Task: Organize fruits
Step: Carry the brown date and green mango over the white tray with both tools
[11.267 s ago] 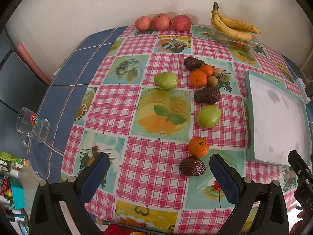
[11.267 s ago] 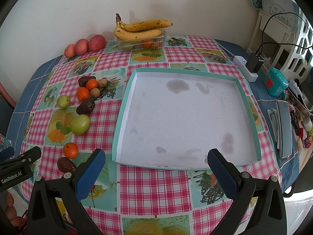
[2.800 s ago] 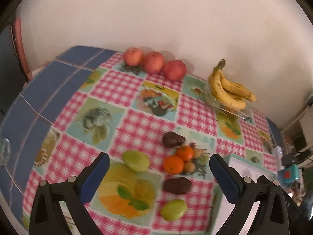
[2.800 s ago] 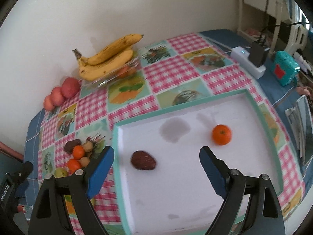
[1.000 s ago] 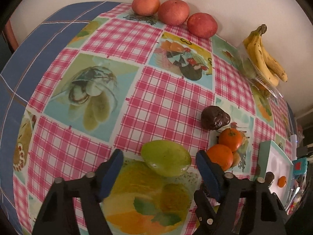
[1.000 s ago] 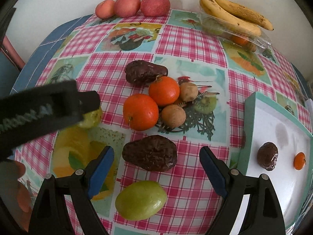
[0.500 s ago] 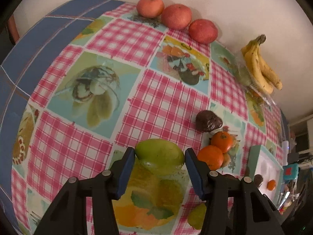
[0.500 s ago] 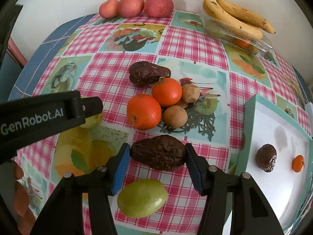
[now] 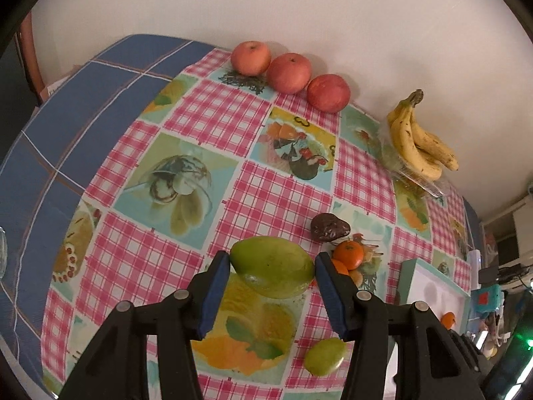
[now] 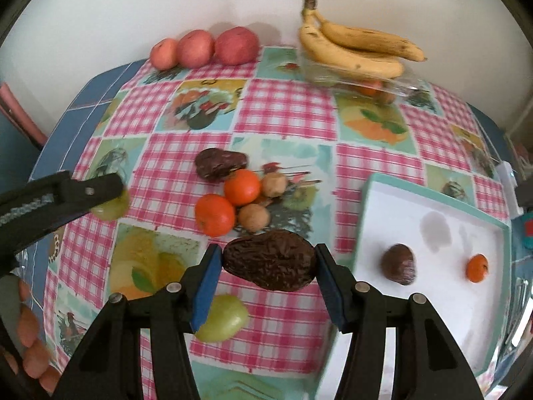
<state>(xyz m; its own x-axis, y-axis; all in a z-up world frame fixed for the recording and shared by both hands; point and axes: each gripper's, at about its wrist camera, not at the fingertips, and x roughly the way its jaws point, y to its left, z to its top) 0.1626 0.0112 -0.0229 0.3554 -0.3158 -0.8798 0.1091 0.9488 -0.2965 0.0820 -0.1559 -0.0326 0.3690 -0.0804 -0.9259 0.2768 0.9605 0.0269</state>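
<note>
We see a bench (image 10: pixel 286 110) under a pink-checked, fruit-printed cloth. At 3 o'clock in the right wrist view lies a white tray with a teal rim (image 10: pixel 364 213), holding a dark wrinkled avocado (image 10: pixel 398 264) and a small orange mandarin (image 10: pixel 477 268), set apart. At 1 o'clock a bunch of yellow bananas (image 10: pixel 356 50) rests on a clear plastic box; at 11 o'clock three red apples (image 10: pixel 203 48) line the wall.

Our right gripper (image 10: pixel 268 275) has its blue-padded fingers (image 10: pixel 205 288) closed onto a large dark brown wrinkled avocado (image 10: pixel 269 260). Our left gripper (image 9: pixel 273 275) clamps a large green mango-shaped fruit (image 9: pixel 272 266) between its fingers. At 12 o'clock from the held avocado sit two mandarins (image 10: pixel 230 203), two small brown fruits (image 10: pixel 263 201) and another dark avocado (image 10: pixel 218 163). A smaller green fruit (image 10: pixel 223 316) lies at 7 o'clock.
</note>
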